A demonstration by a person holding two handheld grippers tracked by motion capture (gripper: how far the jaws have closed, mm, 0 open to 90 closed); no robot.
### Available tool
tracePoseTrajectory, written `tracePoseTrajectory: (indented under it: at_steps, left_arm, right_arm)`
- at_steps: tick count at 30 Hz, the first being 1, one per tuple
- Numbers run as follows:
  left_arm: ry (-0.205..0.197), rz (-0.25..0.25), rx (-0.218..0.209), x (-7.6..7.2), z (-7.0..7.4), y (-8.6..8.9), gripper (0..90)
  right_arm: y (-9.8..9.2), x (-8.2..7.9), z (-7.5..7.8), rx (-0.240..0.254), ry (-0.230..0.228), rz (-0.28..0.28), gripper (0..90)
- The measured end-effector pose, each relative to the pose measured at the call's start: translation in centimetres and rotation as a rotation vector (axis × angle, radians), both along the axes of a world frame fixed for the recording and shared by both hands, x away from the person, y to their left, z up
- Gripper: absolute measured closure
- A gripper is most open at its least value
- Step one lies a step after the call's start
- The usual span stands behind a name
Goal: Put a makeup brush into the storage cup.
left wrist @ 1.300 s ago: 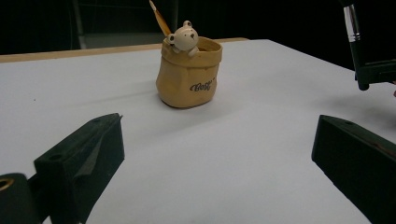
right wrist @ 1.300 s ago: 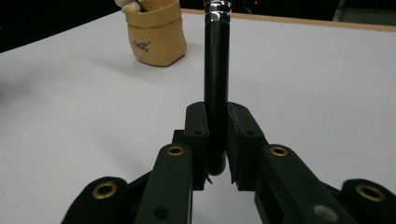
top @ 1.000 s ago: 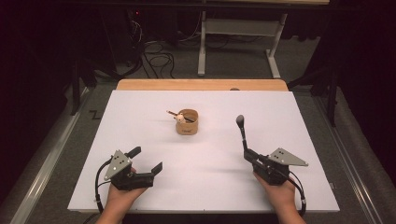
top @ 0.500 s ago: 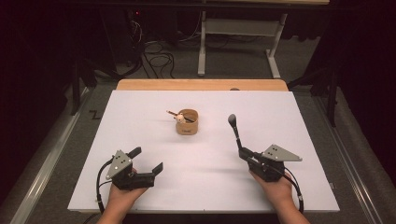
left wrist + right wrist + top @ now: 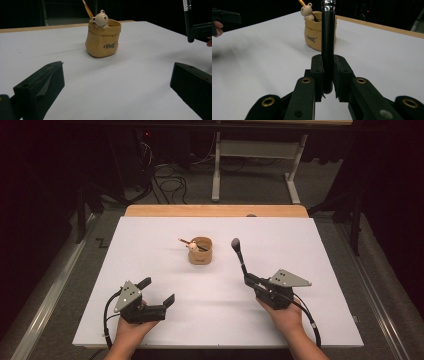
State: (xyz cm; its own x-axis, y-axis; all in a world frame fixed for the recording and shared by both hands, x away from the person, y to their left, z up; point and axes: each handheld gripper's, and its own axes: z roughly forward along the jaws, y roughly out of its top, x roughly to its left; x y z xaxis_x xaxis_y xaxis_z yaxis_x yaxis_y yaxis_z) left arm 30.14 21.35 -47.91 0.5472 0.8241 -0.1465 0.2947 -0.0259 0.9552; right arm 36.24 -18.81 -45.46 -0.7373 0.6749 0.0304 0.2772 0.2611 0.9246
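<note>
On the white counter [image 5: 150, 250] in a dark room, the brush [image 5: 239, 253] is pinched upright in the right hand-held gripper [image 5: 248, 279] just right of the bear pot [image 5: 201, 252], not yet dropped in beside the pencil [image 5: 186, 241], while the left hand-held gripper [image 5: 157, 291] rests nearer the person, jaws spread and empty.

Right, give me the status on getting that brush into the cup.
Done: the right claw is shut on the black brush, lifted off the white table. In hand: carrying it, brush end up. Left: dropping it into the bear cup, beside the pencil. The left claw waits open.
</note>
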Motion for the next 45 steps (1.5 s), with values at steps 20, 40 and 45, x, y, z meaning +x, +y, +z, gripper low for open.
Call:
tracePoseTrajectory:
  at_steps: [20, 40, 45]
  left_arm:
    - [0.042, -0.044, -0.044, 0.0, 0.5, -0.6, 0.6]
    - [0.014, -0.122, 0.025, 0.8, 2.4, -3.8, 2.3]
    - [0.005, -0.133, 0.018, 1.1, 2.7, -4.5, 2.9]
  right_arm:
    - [1.8, -1.0, -0.9, 0.009, -0.003, 0.068, 80.8]
    - [3.0, -1.9, -1.2, 0.017, -0.026, 0.105, 80.8]
    - [3.2, -1.9, -1.2, 0.022, -0.031, 0.107, 80.8]
